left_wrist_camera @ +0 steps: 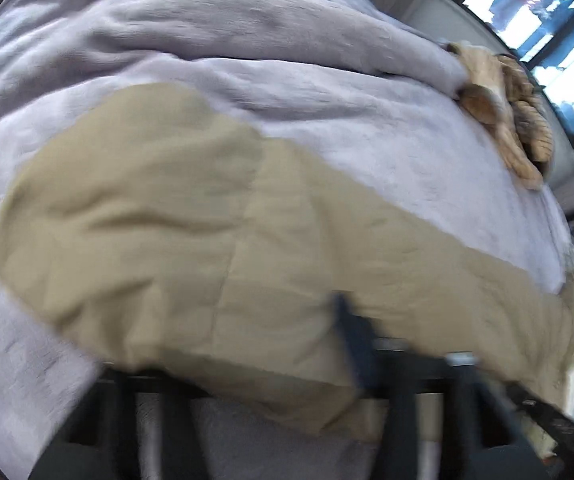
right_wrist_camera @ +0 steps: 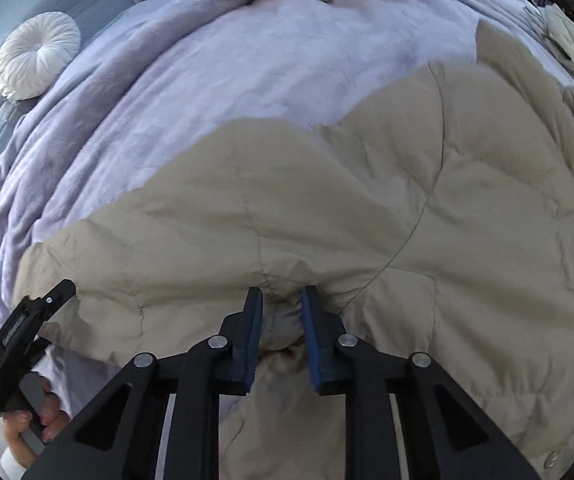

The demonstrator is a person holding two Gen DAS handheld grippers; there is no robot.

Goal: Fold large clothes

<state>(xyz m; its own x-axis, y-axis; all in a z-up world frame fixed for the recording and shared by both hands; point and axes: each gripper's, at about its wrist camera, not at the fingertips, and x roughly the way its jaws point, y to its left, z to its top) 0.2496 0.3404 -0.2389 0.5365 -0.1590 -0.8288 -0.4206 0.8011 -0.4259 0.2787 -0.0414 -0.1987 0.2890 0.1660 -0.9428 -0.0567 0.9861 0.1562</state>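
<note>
Beige quilted jacket (right_wrist_camera: pixel 367 220) lay spread on the lavender bedspread (right_wrist_camera: pixel 207 60); right gripper (right_wrist_camera: pixel 282 300) and left gripper (right_wrist_camera: pixel 63 286) both clamped its near edge, risk: slippery padded fabric pulling free when lifted.

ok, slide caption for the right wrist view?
Right gripper pinches a fold of the beige quilted jacket on the lavender blanket.

I see the beige quilted puffer jacket (right_wrist_camera: pixel 407 208) spread flat, wrinkled, snaps showing, on the lavender plush bed cover (right_wrist_camera: pixel 207 80).
</note>
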